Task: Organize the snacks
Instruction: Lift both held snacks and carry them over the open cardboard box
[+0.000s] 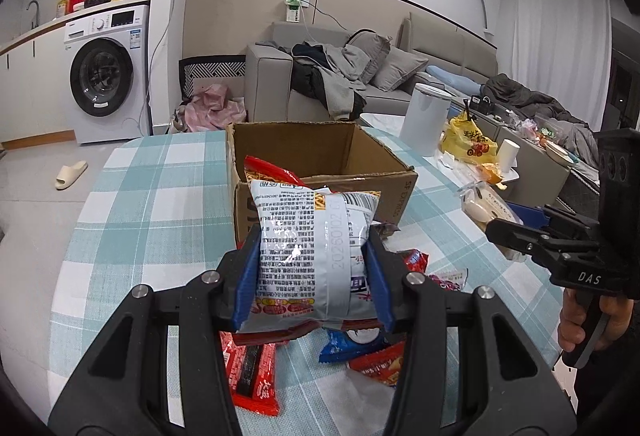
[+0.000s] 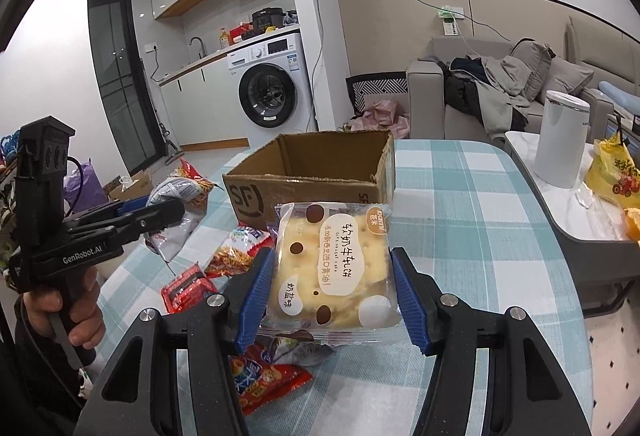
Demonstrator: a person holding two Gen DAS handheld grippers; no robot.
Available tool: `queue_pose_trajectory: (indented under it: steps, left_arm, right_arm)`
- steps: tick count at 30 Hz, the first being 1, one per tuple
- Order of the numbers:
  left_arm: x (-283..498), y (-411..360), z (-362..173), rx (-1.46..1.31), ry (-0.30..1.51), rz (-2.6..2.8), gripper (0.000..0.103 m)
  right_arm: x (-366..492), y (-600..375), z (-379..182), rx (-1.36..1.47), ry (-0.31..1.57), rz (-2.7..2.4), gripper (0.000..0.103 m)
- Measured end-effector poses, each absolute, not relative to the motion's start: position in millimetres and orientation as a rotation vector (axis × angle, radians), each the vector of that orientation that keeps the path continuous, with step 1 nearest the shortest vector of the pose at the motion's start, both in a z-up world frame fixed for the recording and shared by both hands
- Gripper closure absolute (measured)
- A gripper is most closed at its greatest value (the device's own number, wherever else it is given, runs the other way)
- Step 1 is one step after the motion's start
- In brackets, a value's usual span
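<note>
My left gripper (image 1: 312, 278) is shut on a silver and red snack bag (image 1: 308, 256), held above the table just short of the open cardboard box (image 1: 320, 159). My right gripper (image 2: 330, 294) is shut on a clear pack of yellow biscuits (image 2: 334, 268), also lifted in front of the box (image 2: 316, 175). Each gripper shows in the other's view: the right one (image 1: 520, 232) at the right edge, the left one (image 2: 152, 209) at the left with its bag (image 2: 180, 195). Several loose red and blue snack packs (image 1: 252, 364) (image 2: 224, 260) lie on the checked tablecloth beneath.
The round table with its checked cloth (image 1: 152, 195) has its edge on the left. A side table (image 2: 560, 203) to the right bears a white canister (image 2: 562, 139) and a yellow bag (image 2: 612, 175). A sofa (image 1: 420, 75) and washing machine (image 1: 106, 75) stand behind.
</note>
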State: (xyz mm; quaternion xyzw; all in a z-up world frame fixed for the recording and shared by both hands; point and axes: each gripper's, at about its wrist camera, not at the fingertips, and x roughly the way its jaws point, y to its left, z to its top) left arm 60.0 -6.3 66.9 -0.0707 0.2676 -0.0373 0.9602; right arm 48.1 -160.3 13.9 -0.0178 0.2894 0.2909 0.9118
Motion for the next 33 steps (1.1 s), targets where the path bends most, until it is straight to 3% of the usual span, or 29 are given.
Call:
queue_pose_trajectory:
  steps: [33]
  left_arm:
    - [142.5, -4.2, 72.0, -0.108, 0.554, -0.020, 0.058]
  right_arm:
    - [108.3, -133.1, 38.8, 0.050, 0.570, 0.610, 0.044]
